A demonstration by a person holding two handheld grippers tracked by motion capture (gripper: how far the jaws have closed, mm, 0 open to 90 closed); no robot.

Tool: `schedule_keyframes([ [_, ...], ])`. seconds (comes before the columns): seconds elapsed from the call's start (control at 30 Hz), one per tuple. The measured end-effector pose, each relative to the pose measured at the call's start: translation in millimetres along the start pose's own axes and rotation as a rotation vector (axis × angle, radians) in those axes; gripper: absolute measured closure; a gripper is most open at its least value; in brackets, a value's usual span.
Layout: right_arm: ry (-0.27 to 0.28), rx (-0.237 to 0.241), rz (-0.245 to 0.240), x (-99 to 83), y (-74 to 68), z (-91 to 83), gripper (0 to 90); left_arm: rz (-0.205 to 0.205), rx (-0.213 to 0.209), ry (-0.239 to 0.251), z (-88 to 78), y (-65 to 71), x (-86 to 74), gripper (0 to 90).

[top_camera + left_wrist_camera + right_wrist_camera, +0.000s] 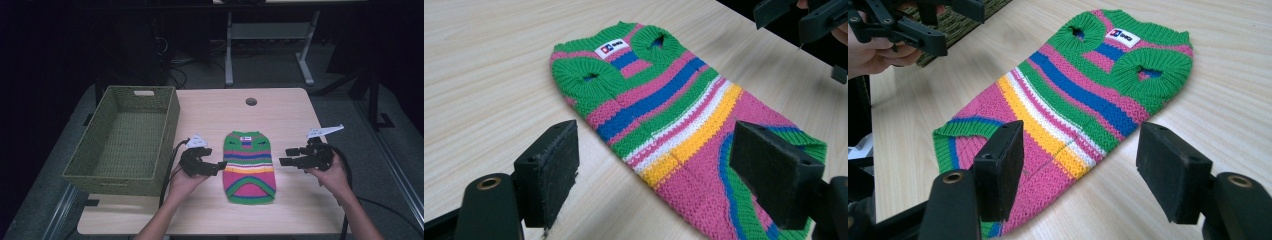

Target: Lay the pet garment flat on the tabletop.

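A small knitted sweater [249,167] striped in green, pink, blue, yellow and white lies flat on the wooden table [280,107], its neck end with a white label pointing away from the person. My left gripper [217,167] hovers just left of the sweater [664,115], jaws open with nothing between them. On the other side my right gripper [286,156] stands open beside the sweater [1083,95], its jaws pointing toward the striped middle. The far gripper [804,17] appears at the top right of the left gripper view.
A green woven basket [125,142] stands empty at the table's left side, close to my left hand. A round cable hole [251,101] sits at the table's far middle. Cables trail from both grippers toward the front edge.
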State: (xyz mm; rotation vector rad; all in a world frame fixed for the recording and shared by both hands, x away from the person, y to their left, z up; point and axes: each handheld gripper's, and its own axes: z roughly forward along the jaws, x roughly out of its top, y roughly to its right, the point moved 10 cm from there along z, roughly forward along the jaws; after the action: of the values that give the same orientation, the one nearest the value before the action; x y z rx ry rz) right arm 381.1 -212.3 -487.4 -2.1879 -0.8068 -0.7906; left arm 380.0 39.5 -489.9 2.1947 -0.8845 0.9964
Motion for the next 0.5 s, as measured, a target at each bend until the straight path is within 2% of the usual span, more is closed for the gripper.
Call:
schedule_keyframes([
  [0.17,-0.001,0.002,0.0,-6.7,0.1,-4.1,34.9,-0.007,-0.016,-0.005,-0.6,2.9,-3.3,19.8],
  [0.5,0.003,-0.014,0.007,-22.8,0.0,-17.1,34.3,0.013,-0.027,-0.016,-5.5,9.7,-7.3,19.8],
])
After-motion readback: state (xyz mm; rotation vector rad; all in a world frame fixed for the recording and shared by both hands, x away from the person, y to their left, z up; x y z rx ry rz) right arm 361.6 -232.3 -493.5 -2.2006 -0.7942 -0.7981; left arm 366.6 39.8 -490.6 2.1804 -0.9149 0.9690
